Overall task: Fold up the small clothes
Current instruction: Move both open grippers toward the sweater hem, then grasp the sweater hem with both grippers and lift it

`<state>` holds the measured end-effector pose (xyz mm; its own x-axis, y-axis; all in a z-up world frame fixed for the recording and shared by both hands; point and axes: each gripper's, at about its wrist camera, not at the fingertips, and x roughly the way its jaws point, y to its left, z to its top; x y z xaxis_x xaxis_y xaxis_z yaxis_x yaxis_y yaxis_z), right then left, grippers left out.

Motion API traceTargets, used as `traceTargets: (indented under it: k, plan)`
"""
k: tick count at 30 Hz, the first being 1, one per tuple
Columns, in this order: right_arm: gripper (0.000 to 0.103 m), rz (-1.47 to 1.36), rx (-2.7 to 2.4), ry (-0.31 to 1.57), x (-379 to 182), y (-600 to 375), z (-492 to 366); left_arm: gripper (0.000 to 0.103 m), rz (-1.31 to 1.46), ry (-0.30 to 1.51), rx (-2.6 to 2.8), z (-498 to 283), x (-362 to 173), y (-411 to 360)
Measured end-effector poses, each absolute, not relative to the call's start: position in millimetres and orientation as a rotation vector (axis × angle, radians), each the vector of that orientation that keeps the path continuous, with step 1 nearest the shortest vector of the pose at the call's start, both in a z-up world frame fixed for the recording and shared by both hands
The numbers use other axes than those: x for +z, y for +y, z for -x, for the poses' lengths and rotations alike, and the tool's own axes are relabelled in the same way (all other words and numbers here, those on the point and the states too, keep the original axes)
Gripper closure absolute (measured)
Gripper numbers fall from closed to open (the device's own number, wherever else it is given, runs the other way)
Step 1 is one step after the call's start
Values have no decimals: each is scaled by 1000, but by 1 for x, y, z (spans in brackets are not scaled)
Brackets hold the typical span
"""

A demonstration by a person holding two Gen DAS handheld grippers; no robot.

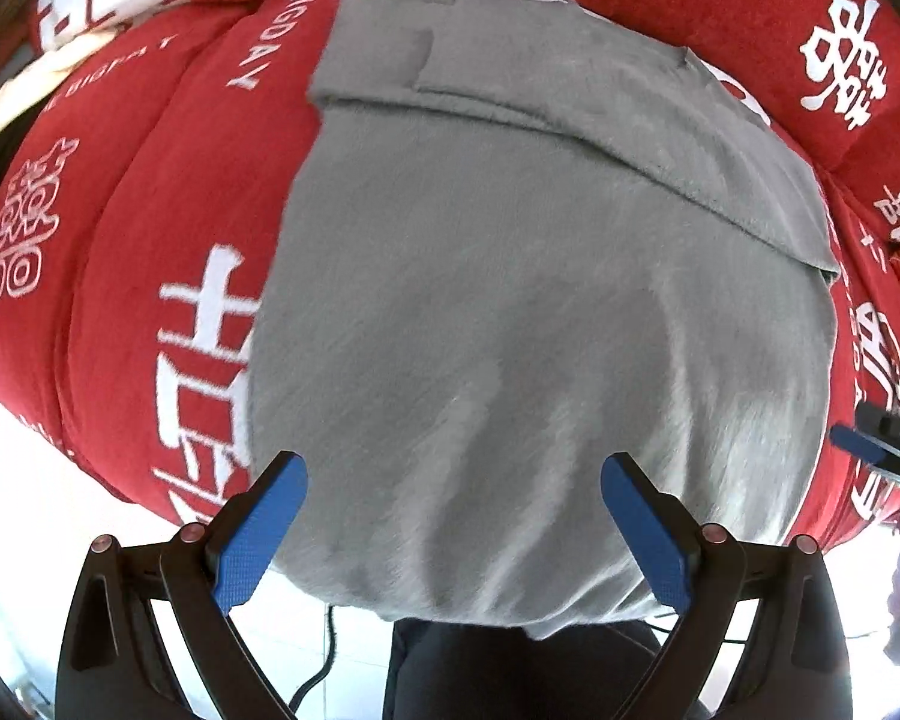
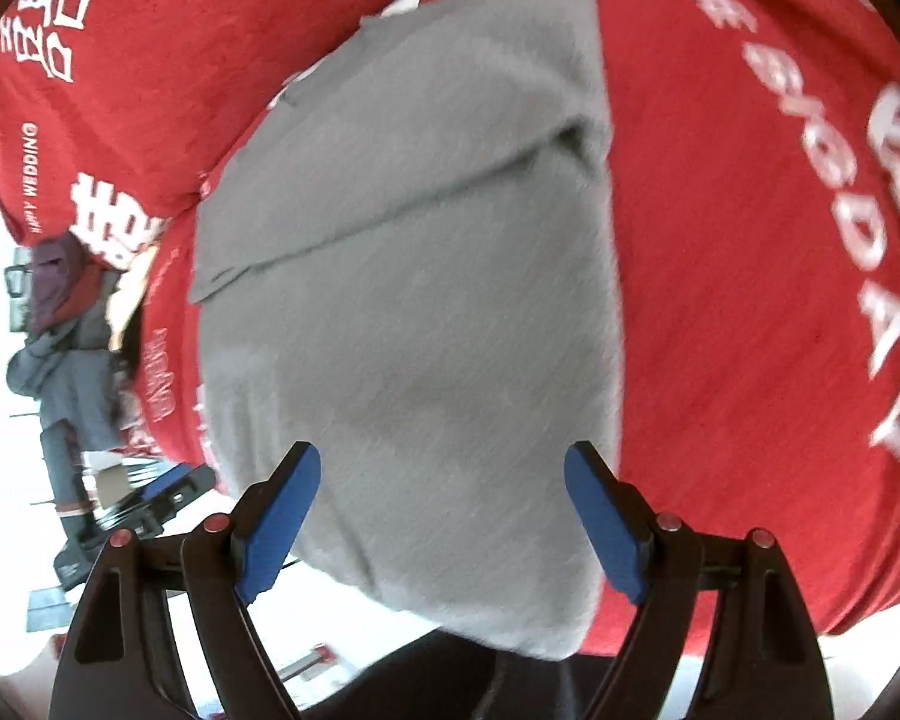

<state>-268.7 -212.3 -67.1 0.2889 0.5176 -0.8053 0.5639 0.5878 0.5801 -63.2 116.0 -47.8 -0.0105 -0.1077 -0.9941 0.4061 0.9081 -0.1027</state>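
L gripper [image 1: 453, 531] fingers spread wide, released, nothing between them; blue pads [image 1: 263, 531] hover over the near hem of the grey garment [image 1: 510, 300], can't tell if touching. Garment sits directly ahead of the L fingers, between both tips and running away from them, near edge draping over the front of the red cover [image 1: 108, 276]. Wrinkles fan out just past the fingertips. Further out a folded flap lies diagonally across the far part of the garment, w/ a smaller folded bit at the far left corner. R gripper [image 2: 441, 516] also released, fingers apart, nothing held; grey garment [image 2: 408, 300] between and beyond its tips, mostly ahead and left of the R-side finger, red cover [image 2: 750, 300] w/ white lettering past the right finger. Folded flap crosses the garment farther out here too. Left of the R gripper's left finger, the other gripper's blue tip [image 2: 171, 483] shows low beside the cover edge; beyond it a pile of dark clothes [image 2: 66, 330], blurry. In L view the other gripper's blue tip [image 1: 858, 447] sits far right of the right finger, over the cover.
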Motion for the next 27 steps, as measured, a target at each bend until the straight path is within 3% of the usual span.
traceTargets:
  k: [15,27]
  plan:
    - [19,-1179,20,1451,-125,-149,383,4,-191,1650,-542,113,-114,208]
    - [20,-1194,164,1460,-157,-119,384,4,-80,1685,-589,120,-151,213]
